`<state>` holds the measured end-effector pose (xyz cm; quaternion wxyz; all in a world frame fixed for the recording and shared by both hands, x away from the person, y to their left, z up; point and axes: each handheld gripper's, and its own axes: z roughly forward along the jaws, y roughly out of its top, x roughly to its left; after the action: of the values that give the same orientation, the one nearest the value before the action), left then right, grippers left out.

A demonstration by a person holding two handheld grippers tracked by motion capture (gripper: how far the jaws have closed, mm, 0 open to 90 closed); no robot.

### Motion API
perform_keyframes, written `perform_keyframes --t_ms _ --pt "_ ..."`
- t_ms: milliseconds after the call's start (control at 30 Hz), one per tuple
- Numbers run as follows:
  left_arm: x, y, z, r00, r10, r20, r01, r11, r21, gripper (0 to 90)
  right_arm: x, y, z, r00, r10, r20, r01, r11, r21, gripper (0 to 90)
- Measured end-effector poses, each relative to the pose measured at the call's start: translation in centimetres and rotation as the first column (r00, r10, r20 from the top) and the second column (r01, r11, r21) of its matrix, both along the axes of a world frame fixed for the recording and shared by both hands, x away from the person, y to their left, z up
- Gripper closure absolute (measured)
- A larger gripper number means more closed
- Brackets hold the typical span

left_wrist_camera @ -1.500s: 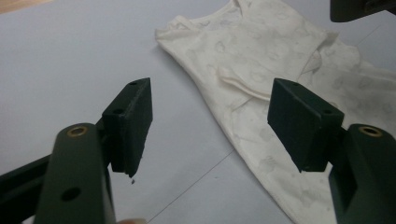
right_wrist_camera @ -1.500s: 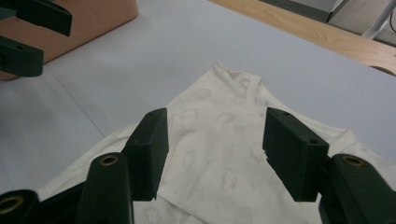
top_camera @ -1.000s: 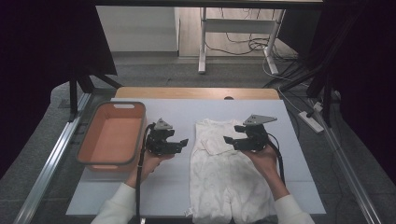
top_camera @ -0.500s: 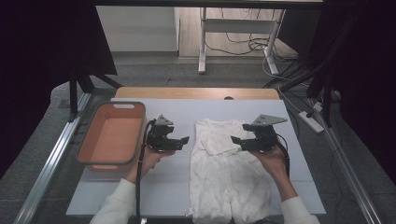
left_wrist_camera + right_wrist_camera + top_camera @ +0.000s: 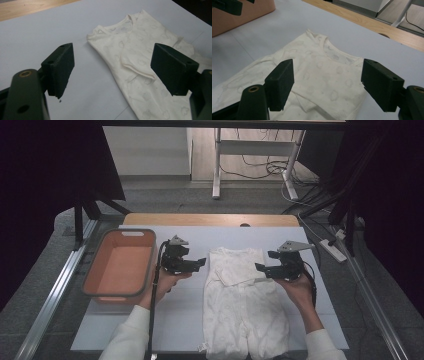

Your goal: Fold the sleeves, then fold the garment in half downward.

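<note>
Spread flat along a white table (image 5: 115,320), neck end away from the person: a cream baby garment (image 5: 245,305), sleeves folded in across the chest. Off to the left, well apart, an orange bin (image 5: 119,270). Poised on either side of the chest, the left gripper (image 5: 195,264) and right gripper (image 5: 264,268), jaws of both wide apart, holding nothing. Likely light, soft and limp, prone to sag and bunch when lifted. Best pinched at a doubled edge: the shoulder seams beside the neckline (image 5: 337,56), or the folded sleeve hem (image 5: 136,68).
</note>
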<state>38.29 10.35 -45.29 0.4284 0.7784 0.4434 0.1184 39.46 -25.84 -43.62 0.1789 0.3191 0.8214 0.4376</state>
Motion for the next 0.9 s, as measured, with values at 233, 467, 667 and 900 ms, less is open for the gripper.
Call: perform_keyframes --t_ms 233,467,667,900 --pt "0.9 -0.5 -0.3 1.0 -0.002 -0.005 0.002 0.9999 0.012 20.3 0.6 -0.6 -0.3 0.9998 -0.022 -0.005 0.022 1.0 0.0 26.4" --pt "1.7 -0.7 -0.5 0.9998 -0.016 -0.007 0.017 0.9994 0.031 20.0 1.4 -1.1 -0.5 0.999 -0.043 -0.012 0.043 0.999 0.0 26.4" --pt "2.7 -1.1 -0.4 0.9997 -0.024 -0.005 0.024 0.9994 0.025 20.1 2.2 -1.2 -0.8 0.9985 -0.052 -0.017 0.052 0.999 -0.007 26.6" --pt "3.3 -2.0 -1.0 0.999 -0.04 -0.02 0.04 0.9982 0.045 19.8 3.3 -1.3 -1.4 0.9966 -0.069 -0.044 0.068 0.997 -0.023 26.6"
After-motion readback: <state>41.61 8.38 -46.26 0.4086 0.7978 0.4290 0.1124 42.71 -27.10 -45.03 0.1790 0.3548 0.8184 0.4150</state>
